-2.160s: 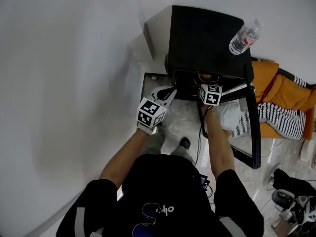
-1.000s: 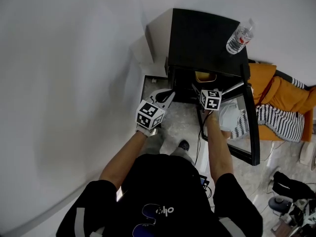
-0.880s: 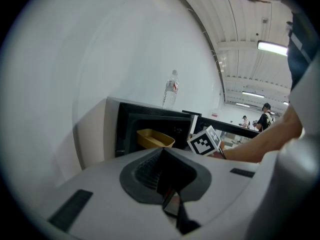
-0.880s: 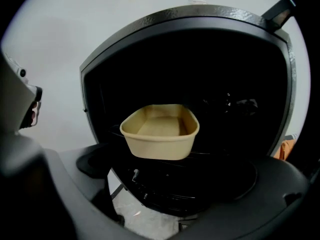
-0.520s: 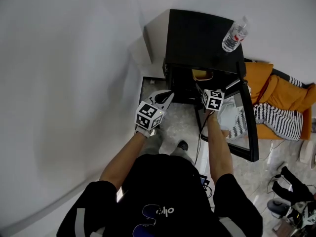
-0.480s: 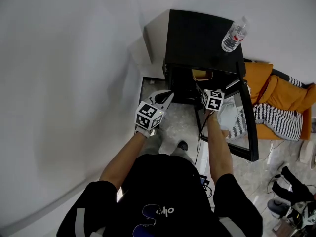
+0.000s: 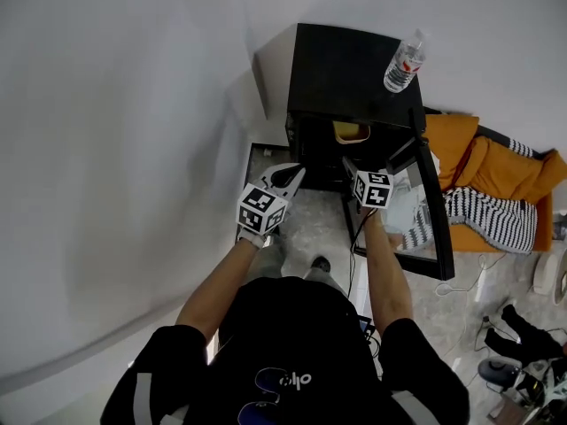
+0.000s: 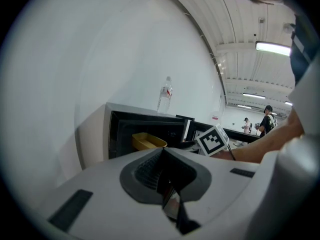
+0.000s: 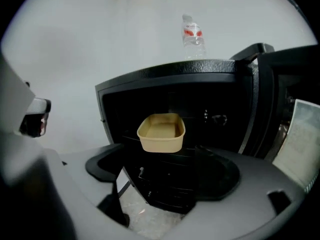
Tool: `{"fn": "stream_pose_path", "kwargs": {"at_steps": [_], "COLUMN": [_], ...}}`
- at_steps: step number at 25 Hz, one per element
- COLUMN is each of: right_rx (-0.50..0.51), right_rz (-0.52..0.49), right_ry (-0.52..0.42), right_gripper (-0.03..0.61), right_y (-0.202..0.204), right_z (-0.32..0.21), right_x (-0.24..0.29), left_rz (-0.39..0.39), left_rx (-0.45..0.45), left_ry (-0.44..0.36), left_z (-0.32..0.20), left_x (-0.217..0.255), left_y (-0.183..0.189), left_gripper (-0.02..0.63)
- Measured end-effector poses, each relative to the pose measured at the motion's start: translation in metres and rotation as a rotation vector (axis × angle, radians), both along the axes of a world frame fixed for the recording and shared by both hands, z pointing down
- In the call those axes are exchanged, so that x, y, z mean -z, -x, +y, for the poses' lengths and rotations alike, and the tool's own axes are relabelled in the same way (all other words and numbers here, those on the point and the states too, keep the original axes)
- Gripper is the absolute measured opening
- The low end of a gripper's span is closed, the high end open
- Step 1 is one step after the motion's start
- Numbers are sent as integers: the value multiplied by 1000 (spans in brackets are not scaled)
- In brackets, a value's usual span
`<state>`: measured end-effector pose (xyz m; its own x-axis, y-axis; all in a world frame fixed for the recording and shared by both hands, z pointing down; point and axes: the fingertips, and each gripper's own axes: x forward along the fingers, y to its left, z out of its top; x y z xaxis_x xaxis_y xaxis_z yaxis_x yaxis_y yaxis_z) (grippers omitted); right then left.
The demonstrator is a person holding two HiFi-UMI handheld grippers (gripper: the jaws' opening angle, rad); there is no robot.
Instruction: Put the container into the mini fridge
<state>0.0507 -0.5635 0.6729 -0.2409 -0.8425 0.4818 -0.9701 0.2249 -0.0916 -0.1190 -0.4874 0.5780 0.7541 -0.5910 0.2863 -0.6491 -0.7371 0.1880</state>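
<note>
The container point(image 9: 161, 133) stands on a shelf inside the mini fridge point(image 7: 353, 69), in the upper part of the open compartment and toward its right side in the head view. It is upright, empty, and free of both grippers.

From the right gripper point(image 9: 159, 158) the container lies straight ahead and slightly above the jaw line, well apart from the tips. One short wall is presented to this gripper, so the long axis is judged to run front to back into the compartment. The right gripper's jaws stand apart, with nothing between them. The left gripper point(image 8: 162, 170) is held off to the left of the opening, farther from the container. Its jaws are together and nothing is gripped.

The door point(image 7: 434, 204) hangs open just to the right of the right arm. With the container placed, door closure is judged to be the remaining step, and the right gripper is the nearer one for it.

Compared with the earliest frame, the right gripper is drawn back from the opening, where it had covered part of the container. The left gripper is also drawn back slightly. The right jaws have just been closing part of the way, on nothing. A water bottle point(image 7: 402, 60) stands on top of the fridge.
</note>
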Motion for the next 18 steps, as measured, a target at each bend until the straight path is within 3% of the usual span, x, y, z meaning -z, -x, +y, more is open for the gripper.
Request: {"fn": "stream_pose_path", "kwargs": {"at_steps": [12, 18], "right_rx": [202, 297], "right_rz": [-66, -75], "right_ry": [-96, -137], "right_gripper": [113, 13], "right_y": [21, 28], "right_z": [79, 121], "right_x": [74, 106], "left_rz": [47, 59], "left_rx": [45, 54], "left_ry": [-13, -16], "left_z": [48, 79], "left_x": [18, 18], "left_y": [-27, -44], "left_gripper": [8, 8]}}
